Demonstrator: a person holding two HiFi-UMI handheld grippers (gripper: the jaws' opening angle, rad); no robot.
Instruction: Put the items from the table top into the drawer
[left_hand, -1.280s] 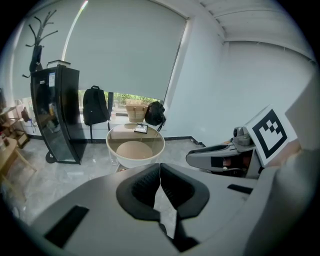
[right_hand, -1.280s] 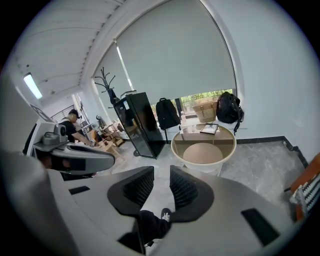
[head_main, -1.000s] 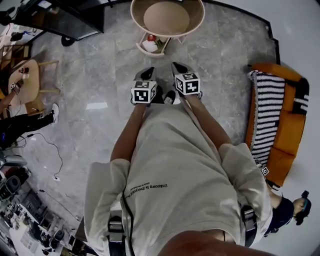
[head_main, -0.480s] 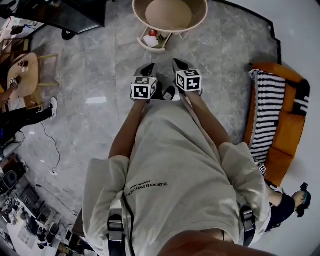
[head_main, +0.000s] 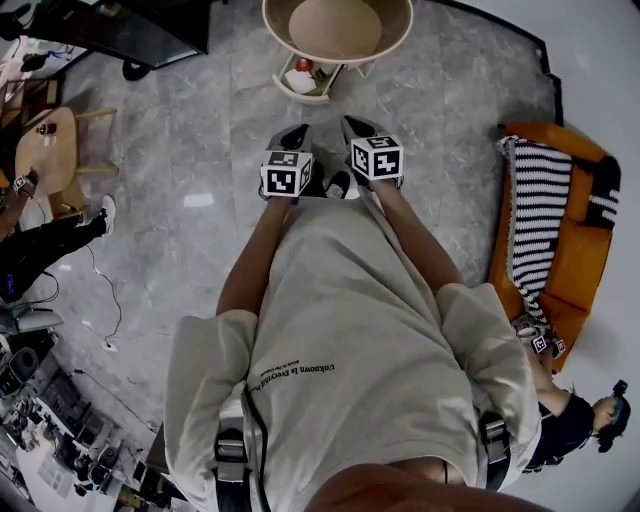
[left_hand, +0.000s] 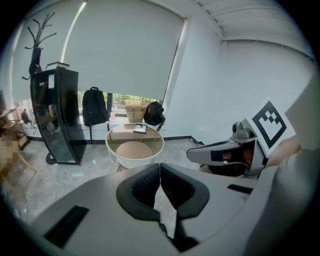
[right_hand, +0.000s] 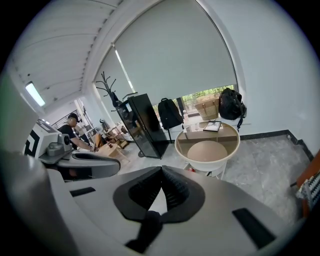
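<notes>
Both grippers are held side by side in front of the person's body, above the grey floor and short of the round beige table (head_main: 337, 28). My left gripper (head_main: 297, 134) (left_hand: 160, 166) is shut with nothing between its pads. My right gripper (head_main: 351, 125) (right_hand: 161, 169) is shut and empty too. On the table's glass top lies a flat dark book-like item (left_hand: 140, 129) (right_hand: 212, 126). A low shelf (head_main: 303, 82) under the table holds small red and white things. I see no drawer in any view.
An orange sofa with a striped blanket (head_main: 545, 225) stands at the right. A black cabinet (left_hand: 56, 117) and a coat rack stand left of the table, with backpacks (left_hand: 94, 106) by the window. People sit at a wooden table (head_main: 45, 150) at the far left.
Both grippers have kept their place and stayed shut. The head view has shifted slightly, and a person at the lower right has moved a little.
</notes>
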